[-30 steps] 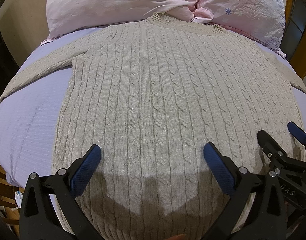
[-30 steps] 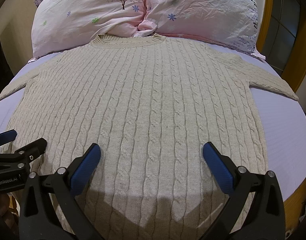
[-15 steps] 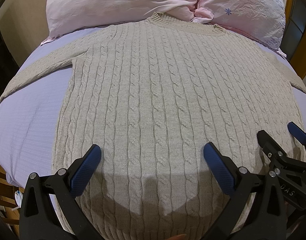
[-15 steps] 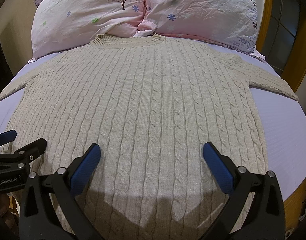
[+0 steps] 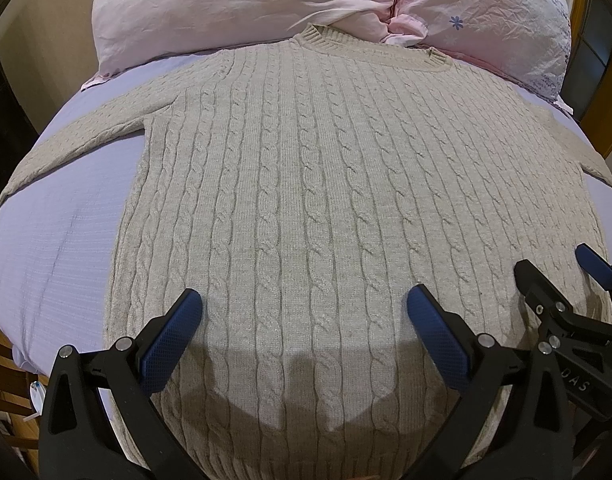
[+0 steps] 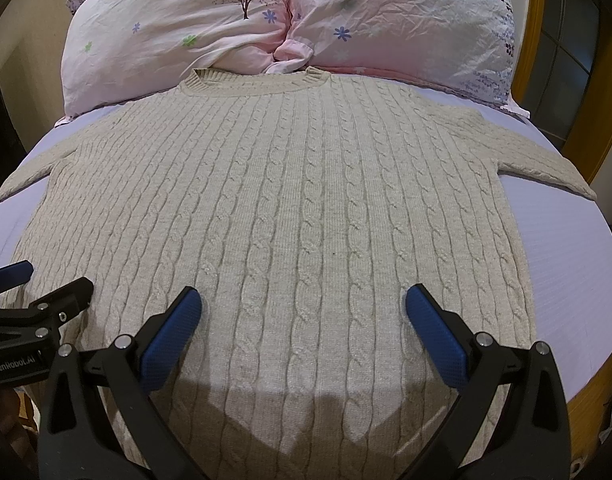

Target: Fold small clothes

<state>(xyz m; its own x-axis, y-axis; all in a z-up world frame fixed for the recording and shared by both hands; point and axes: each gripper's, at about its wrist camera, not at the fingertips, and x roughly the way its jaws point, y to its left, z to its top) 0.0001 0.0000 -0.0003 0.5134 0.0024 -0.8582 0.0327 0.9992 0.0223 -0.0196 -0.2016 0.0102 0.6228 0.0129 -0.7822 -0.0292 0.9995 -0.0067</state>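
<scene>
A beige cable-knit sweater [image 5: 325, 184] lies flat and spread on the bed, collar toward the pillows, both sleeves out to the sides. It also fills the right wrist view [image 6: 290, 208]. My left gripper [image 5: 304, 312] is open and empty, held above the sweater's lower left part. My right gripper [image 6: 304, 312] is open and empty above the lower right part. The right gripper shows at the right edge of the left wrist view [image 5: 561, 280]; the left gripper shows at the left edge of the right wrist view [image 6: 38, 284]. The sweater's hem is hidden below both views.
A lavender bed sheet [image 5: 54, 240] lies under the sweater. Two pink floral pillows [image 6: 186, 28] [image 6: 405, 28] sit at the head of the bed. A wooden frame [image 6: 601, 80] stands at the right. The bed edge drops off at the lower left [image 5: 10, 360].
</scene>
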